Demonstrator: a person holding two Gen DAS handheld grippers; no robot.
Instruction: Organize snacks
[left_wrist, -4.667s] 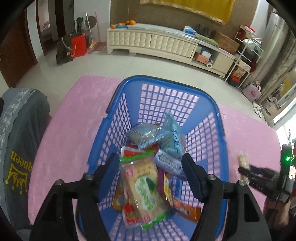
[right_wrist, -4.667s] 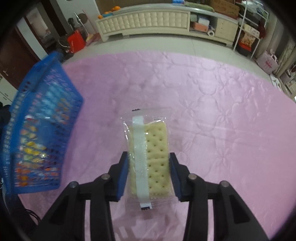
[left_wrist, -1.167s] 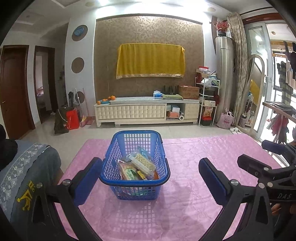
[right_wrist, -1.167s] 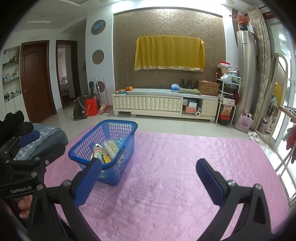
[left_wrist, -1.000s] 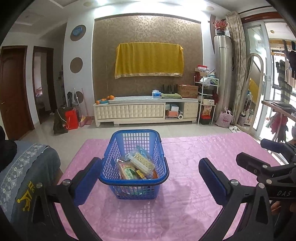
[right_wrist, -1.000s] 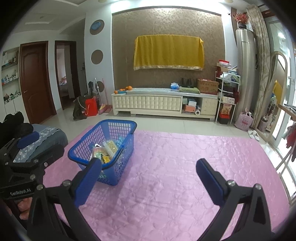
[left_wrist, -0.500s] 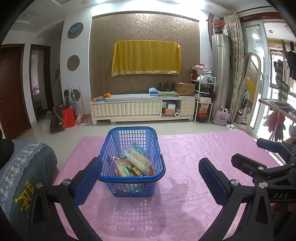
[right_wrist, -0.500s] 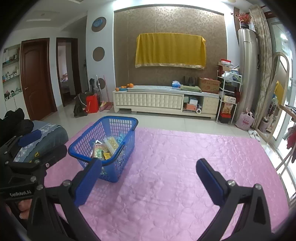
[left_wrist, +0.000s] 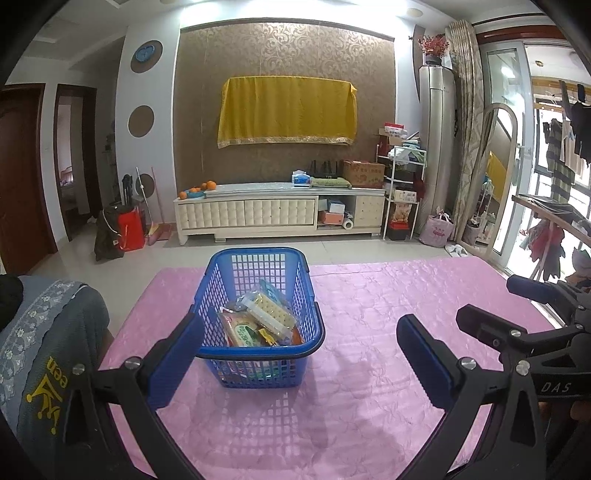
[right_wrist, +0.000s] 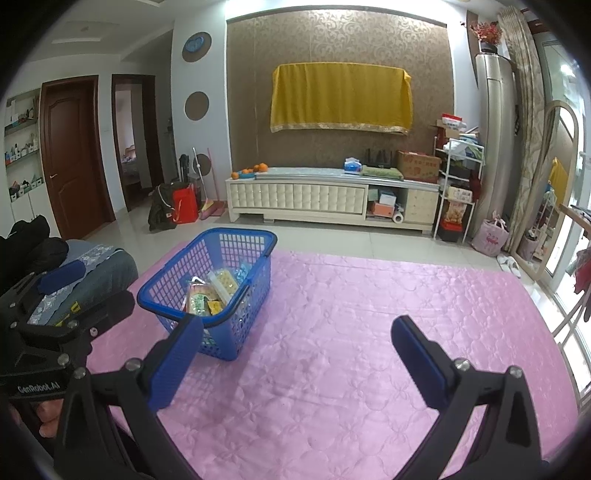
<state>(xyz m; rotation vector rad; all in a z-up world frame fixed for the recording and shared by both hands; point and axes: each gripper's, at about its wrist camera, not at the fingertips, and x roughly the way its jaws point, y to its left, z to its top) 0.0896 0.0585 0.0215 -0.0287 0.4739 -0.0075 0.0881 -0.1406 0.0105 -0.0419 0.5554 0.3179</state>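
Left gripper: your left gripper (left_wrist: 295, 354) is spread wide with nothing between its blue pads, held back from and above the basket.
Right gripper: your right gripper (right_wrist: 291, 354) is spread just as wide and carries nothing, hovering over bare pink cloth to the basket's right.
Snacks: the wrapped snack packets (left_wrist: 258, 321) lie piled inside the basket, a clear-wrapped cracker pack on top, a green-and-red packet under it.
Basket: the blue plastic lattice basket (left_wrist: 258, 350) stands upright on the surface, toward its left side in the right wrist view.
Surface: the pink quilted cloth-covered surface (right_wrist: 369, 350) shows no loose packet anywhere in either view.
Progress: by the look of it, the sorting is finished or nearly so.
Doing it well: keep both grippers apart and clear of the basket rim, so you do not knock or drag it; scan the cloth's edges that the cameras miss before you call it done.
Nearby: a grey garment with yellow lettering (left_wrist: 48, 354) drapes at the surface's left edge, close to the basket; steer clear of it.
Beyond: a cream low cabinet (left_wrist: 273, 214) stands against the far wall.
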